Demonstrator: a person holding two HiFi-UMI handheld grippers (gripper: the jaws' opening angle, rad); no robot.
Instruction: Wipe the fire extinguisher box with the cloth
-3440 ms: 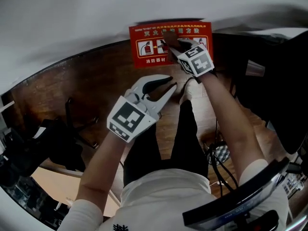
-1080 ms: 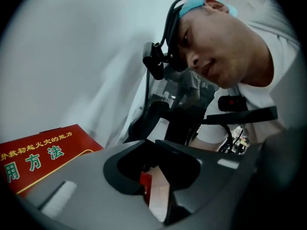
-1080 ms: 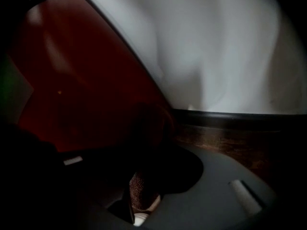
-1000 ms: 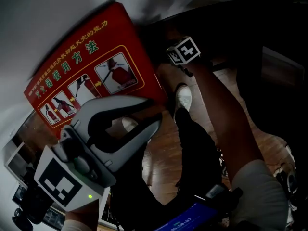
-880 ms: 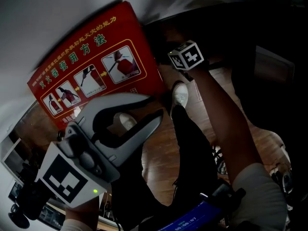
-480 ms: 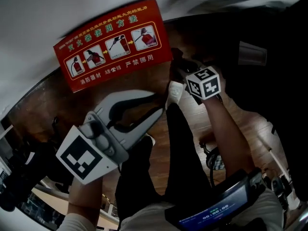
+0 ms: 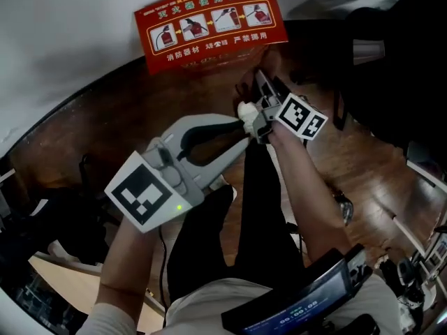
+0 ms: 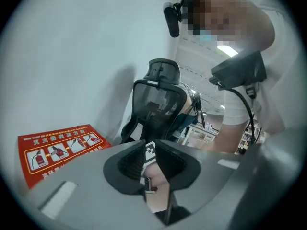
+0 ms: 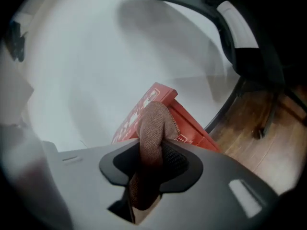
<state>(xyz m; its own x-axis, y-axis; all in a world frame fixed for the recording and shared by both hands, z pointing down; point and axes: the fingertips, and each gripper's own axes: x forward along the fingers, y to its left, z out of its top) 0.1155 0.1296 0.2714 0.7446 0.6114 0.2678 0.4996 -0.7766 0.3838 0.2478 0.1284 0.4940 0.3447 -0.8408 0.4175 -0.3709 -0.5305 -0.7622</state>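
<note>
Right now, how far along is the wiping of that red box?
Done: the cloth is clamped in the right gripper. In hand: it hangs short of the fire extinguisher box, not touching. Left: the wiping itself; no cleaned patch shows. The left gripper is open and empty.

The fire extinguisher box (image 7: 209,25) is red with yellow lettering and white panels; the cloth (image 9: 152,128) — brown knit. The left gripper (image 8: 152,152) and right gripper (image 9: 152,150) are grey — cubes black-and-white.
</note>
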